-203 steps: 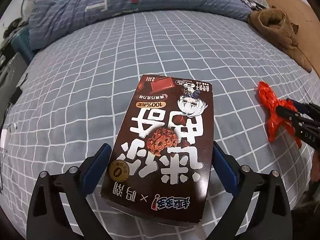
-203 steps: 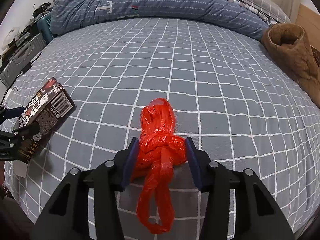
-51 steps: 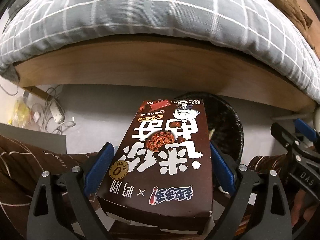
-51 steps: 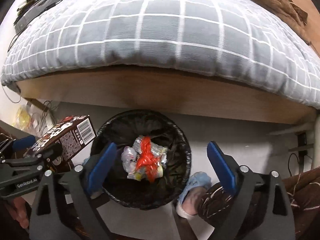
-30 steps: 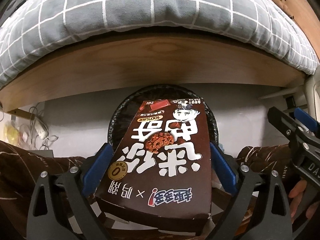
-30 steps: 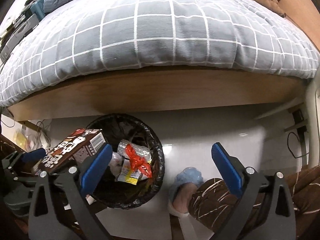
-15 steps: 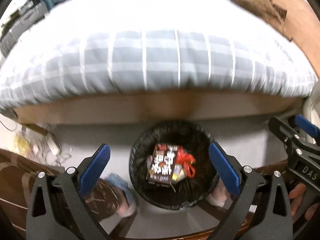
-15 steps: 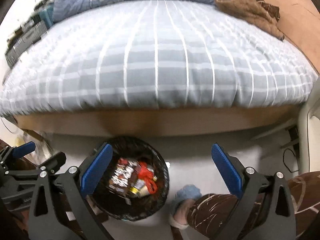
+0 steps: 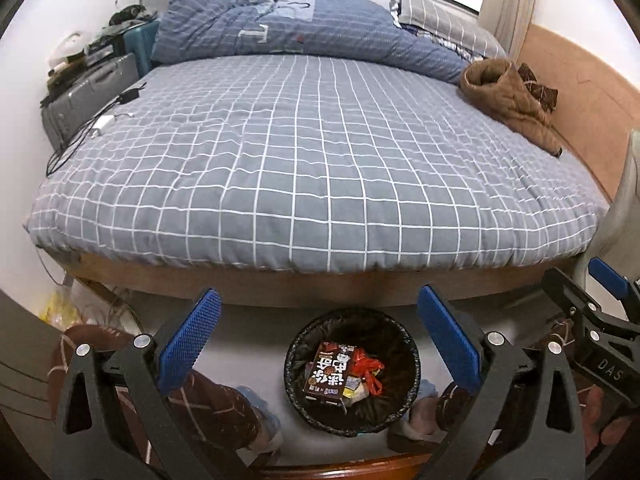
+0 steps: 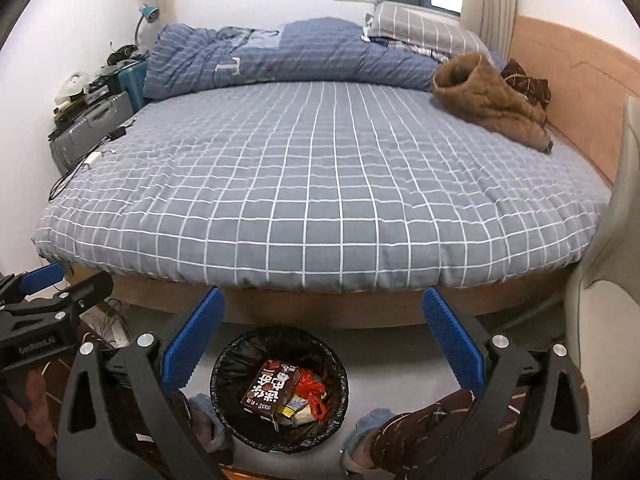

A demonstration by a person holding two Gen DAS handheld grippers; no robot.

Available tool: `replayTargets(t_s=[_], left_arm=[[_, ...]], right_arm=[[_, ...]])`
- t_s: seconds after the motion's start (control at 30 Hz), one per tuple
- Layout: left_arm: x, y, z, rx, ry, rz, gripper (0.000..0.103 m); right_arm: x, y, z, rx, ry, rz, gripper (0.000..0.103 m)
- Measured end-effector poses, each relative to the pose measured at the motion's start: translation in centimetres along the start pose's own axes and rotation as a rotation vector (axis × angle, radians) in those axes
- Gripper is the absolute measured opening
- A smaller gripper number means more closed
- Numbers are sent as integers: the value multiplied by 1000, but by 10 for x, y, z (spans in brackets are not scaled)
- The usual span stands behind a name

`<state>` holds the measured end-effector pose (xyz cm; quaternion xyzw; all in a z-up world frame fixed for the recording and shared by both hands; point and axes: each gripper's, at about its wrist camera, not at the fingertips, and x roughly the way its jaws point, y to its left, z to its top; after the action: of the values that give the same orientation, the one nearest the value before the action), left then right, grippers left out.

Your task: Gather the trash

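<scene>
A black-lined trash bin stands on the floor at the foot of the bed; it also shows in the right wrist view. Inside lie a brown chocolate snack box and a crumpled red plastic bag among other wrappers. My left gripper is open and empty, high above the bin. My right gripper is open and empty, also high above it.
The bed with a grey checked sheet fills the middle. A blue duvet and a brown garment lie at its far end. A suitcase and cables stand at left. The person's legs and slippers flank the bin.
My left gripper opened and dropped the snack box into the bin beside the red bag. Both grippers then rose and tilted up, so the whole bed came into view.
</scene>
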<state>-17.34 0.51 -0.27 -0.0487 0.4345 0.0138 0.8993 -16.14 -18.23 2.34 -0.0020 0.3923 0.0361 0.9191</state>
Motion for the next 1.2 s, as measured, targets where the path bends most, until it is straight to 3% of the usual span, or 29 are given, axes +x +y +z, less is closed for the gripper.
replayTargets(t_s=[0.3, 1.2], left_arm=[[-28, 13, -4, -12, -37, 21, 97], [-24, 15, -3, -10, -27, 27, 97]], right_arm=[[-21, 8, -4, -13, -9, -2, 95], [-13, 6, -5, -3, 5, -8, 95]])
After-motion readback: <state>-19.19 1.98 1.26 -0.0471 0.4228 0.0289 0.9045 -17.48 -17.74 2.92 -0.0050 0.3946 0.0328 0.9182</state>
